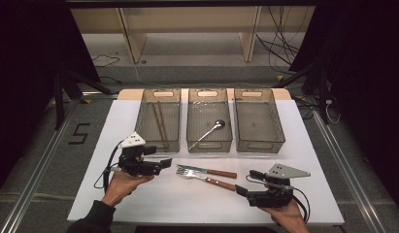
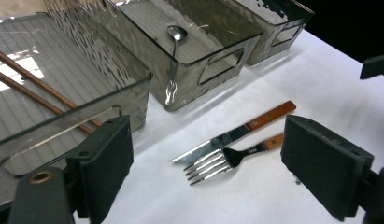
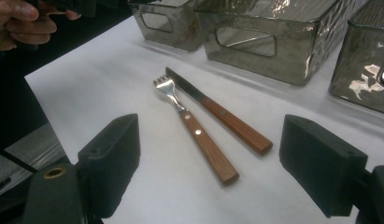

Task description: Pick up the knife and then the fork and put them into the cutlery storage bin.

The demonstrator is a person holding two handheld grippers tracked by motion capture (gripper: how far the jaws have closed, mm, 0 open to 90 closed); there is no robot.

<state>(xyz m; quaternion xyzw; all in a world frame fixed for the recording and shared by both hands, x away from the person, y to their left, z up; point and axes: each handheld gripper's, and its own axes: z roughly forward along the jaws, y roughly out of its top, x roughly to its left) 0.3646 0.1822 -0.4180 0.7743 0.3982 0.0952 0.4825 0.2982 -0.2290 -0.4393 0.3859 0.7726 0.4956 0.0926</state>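
A fork (image 1: 207, 179) and a knife (image 1: 207, 171), both with wooden handles, lie side by side on the white table (image 1: 187, 208), tines and blade tip pointing left. My left gripper (image 1: 159, 156) hovers just left of them, open, with nothing between its jaws. In the left gripper view the fork (image 2: 217, 161) and knife (image 2: 236, 133) lie ahead of that gripper (image 2: 210, 140). My right gripper (image 1: 248, 182) stands open at the handle ends. Its own view shows the fork (image 3: 189, 119) and knife (image 3: 217, 114) ahead of this gripper (image 3: 217, 140).
Three grey see-through bins stand in a row behind the cutlery. The left bin (image 1: 143, 116) holds two brown chopsticks (image 1: 159, 124), the middle bin (image 1: 209, 145) a metal spoon (image 1: 214, 128), and the right bin (image 1: 260, 145) nothing. Floor cables and wooden shelves lie beyond the table.
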